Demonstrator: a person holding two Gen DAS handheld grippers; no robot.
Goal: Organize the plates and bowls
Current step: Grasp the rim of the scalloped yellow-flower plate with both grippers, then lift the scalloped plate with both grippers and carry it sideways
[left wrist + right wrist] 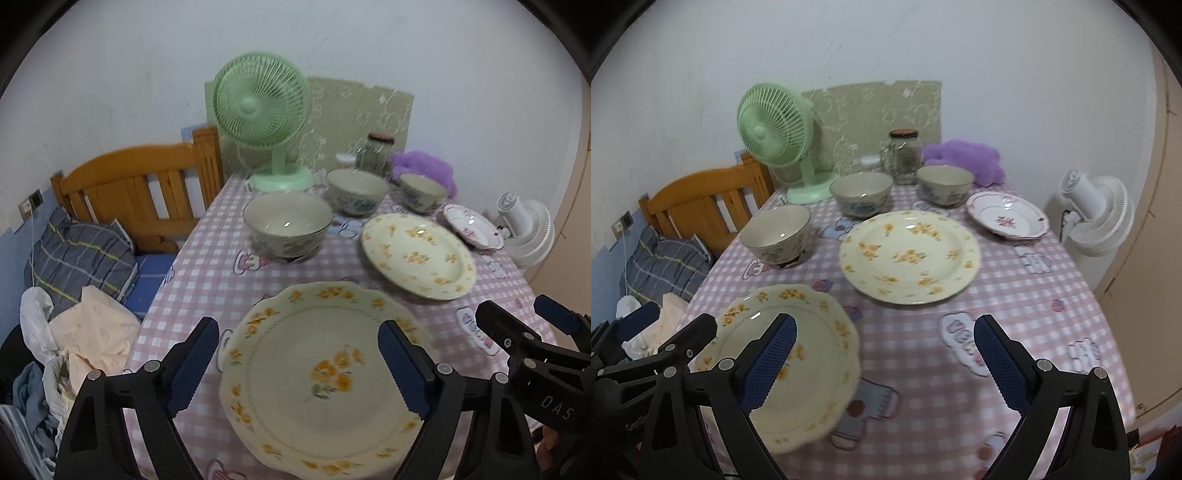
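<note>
Your left gripper (299,363) hangs with its jaws spread wide above the near scalloped plate (325,398), pinching nothing; one blue pad sits over the plate's left rim, the other over its right half, and you cannot tell from these views whether either pad touches the china. Your right gripper (886,363) is likewise spread and empty, its jaws framing bare pink-checked tablecloth (912,332) just to the right of that same plate (820,354).

That plate, cream with yellow flowers, lies flat at the near edge of the table. Beyond it and a little to the right lies a second yellow-flowered plate (910,256) with a round rim, apart from the first. Further right, near the far corner, rests a small white plate with pink flowers (1006,216).

Three bowls stand upright on the cloth: the nearest bowl (775,234) to the left of the round plate, a middle bowl (860,194) behind it, and a far-right bowl (943,184) near the small plate. None of them touch.

Behind the bowls stand a green desk fan (774,125), a glass jar (903,157) with a dark lid and a purple cushion (964,157), all against the wall. Off the table's right side is a white fan (1097,214); off its left, a wooden bed headboard (698,199).
</note>
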